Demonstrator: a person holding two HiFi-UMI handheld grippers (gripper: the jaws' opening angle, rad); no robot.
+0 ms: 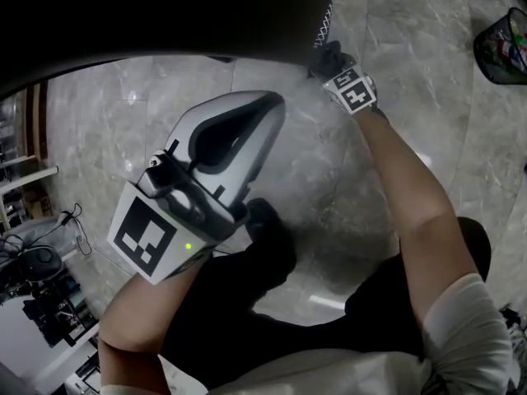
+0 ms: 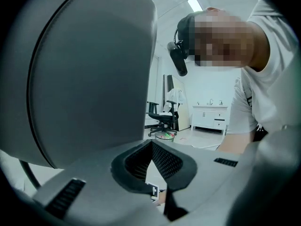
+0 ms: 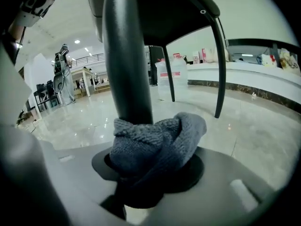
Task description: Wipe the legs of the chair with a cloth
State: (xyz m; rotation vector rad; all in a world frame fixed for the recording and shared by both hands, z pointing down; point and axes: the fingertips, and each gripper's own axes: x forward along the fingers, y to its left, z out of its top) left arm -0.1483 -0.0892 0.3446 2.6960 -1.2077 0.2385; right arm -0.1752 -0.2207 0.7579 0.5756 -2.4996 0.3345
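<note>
step: wiping one leg, by the look | right hand-held gripper (image 3: 150, 169) clamps cloth (image 3: 157, 138) against chair leg (image 3: 127, 55); left hand-held gripper (image 2: 151, 145) closed, empty | next: likely slide cloth along leg

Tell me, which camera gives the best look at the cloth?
The right gripper view: the grey cloth sits bunched in the right gripper, pressed against the chair leg. The head view shows that gripper from behind, the cloth hidden; the left gripper view shows no cloth.
</note>
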